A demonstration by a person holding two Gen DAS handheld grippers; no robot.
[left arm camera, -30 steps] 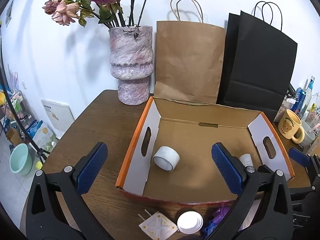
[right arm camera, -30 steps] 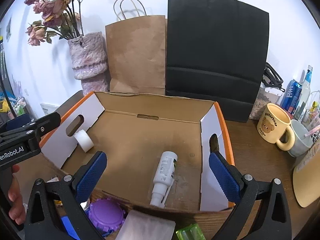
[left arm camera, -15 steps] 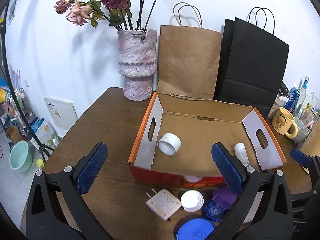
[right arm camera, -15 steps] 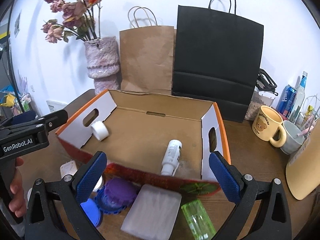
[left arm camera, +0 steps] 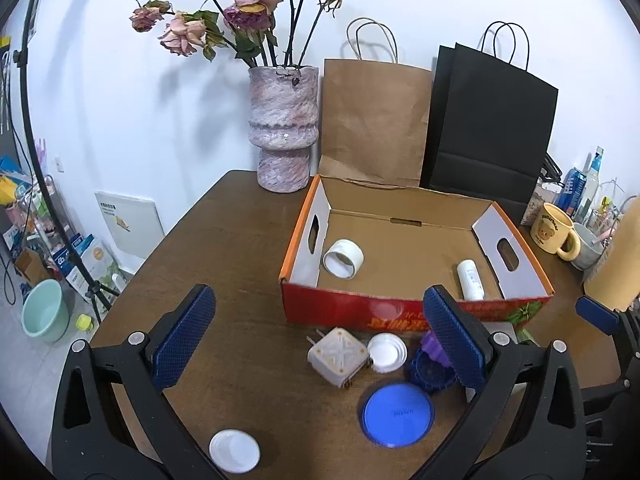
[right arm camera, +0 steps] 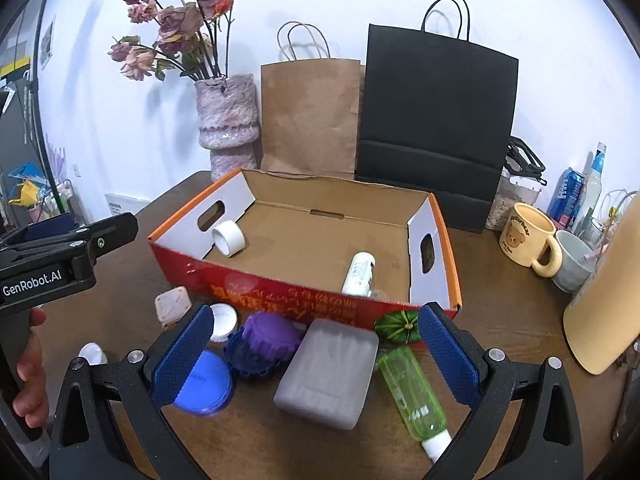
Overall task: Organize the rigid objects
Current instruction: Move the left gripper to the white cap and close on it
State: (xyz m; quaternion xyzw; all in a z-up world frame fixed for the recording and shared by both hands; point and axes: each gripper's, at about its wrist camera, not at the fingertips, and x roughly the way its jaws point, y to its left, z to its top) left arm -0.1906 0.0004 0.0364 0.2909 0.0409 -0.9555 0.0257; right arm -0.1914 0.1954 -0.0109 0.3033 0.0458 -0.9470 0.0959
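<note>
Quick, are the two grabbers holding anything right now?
Left gripper: open, holding nothing.
Right gripper: open, holding nothing.

Both tools open above the tabletop, holding nothing.

The left tool and right tool hover level with fingers spread wide; a bare hand grips the left tool's handle.

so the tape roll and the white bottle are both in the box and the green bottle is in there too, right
Not quite. The tape roll and white bottle are in the box, but the green bottle lies on the table in front of it, between the right tongs. The right wrist view shows this.
</note>
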